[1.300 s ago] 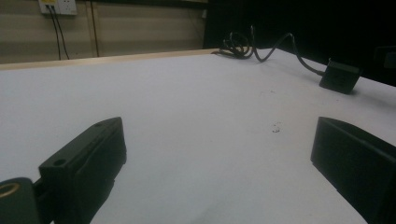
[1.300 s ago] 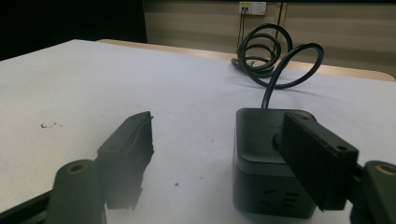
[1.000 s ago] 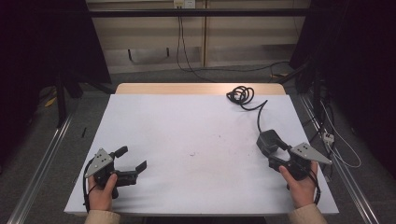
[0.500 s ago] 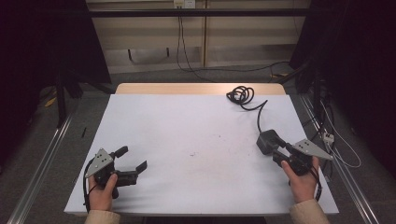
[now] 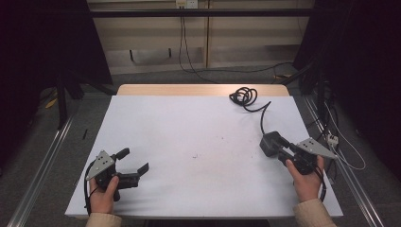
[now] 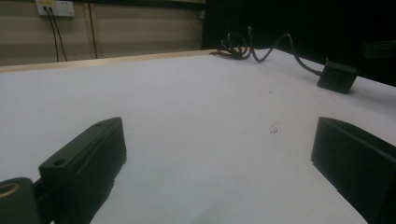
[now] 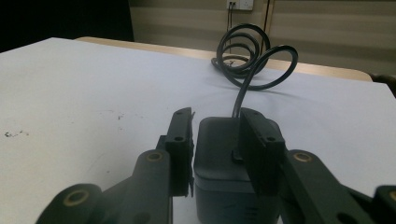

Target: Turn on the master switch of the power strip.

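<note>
One black power adapter [image 7: 224,158] sits at the worktop's [image 5: 189,123] right edge, its coiled cable [image 5: 244,97] trailing behind; the right gripper's [image 5: 280,150] fingers have just been closing around its sides, seemingly touching, hand low and level. Left gripper [image 5: 133,163] rests with fingers wide

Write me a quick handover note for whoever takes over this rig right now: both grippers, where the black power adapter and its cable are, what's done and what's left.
Right gripper: jaws have just been closing around the black boxy power adapter at the table's right side; the pads look at or near its sides, a firm hold is not confirmed.
Left gripper: open, holding nothing, low over the white table near its front left corner.
Black coiled cable: runs from the adapter to a coil at the far edge, right of centre.
Done: adapter reached and bracketed.
Left: probably confirm the grip, then lift; mind the trailing cable.
</note>
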`<state>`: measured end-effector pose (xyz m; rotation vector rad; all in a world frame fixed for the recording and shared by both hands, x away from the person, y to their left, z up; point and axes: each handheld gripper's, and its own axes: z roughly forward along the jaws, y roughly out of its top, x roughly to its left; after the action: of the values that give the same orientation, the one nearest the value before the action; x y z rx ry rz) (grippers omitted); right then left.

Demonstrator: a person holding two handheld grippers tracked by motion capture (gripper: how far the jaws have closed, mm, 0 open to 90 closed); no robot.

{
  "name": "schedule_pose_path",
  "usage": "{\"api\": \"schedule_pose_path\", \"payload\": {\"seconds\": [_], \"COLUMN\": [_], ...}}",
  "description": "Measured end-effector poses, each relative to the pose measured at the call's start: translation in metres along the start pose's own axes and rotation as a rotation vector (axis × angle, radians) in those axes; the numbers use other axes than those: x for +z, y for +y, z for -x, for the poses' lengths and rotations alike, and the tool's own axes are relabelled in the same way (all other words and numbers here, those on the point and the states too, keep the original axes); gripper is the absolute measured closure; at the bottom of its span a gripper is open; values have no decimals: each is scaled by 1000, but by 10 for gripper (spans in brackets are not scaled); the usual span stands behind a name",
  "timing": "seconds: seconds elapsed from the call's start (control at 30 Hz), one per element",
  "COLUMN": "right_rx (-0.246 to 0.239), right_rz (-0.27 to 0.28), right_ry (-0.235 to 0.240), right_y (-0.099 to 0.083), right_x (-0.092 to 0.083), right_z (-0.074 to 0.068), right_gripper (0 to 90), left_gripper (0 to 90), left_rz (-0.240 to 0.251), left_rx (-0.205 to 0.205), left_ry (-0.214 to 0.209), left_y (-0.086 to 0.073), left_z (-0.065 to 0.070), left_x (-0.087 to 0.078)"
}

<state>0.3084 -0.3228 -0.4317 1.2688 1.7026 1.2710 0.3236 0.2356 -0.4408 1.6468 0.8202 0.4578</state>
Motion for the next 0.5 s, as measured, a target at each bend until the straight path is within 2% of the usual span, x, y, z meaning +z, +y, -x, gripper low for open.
{"api": "schedule_pose_path", "payload": {"seconds": [0.5], "right_rx": [9], "right_rz": [-16], "right_ry": [-4], "right_y": [3], "right_x": [6], "right_z": [5], "right_gripper": [782], "left_gripper": [29], "left_rz": [1], "left_rx": [5], "left_ry": [-4], "left_y": [0], "left_z": [0], "left_x": [1]}}
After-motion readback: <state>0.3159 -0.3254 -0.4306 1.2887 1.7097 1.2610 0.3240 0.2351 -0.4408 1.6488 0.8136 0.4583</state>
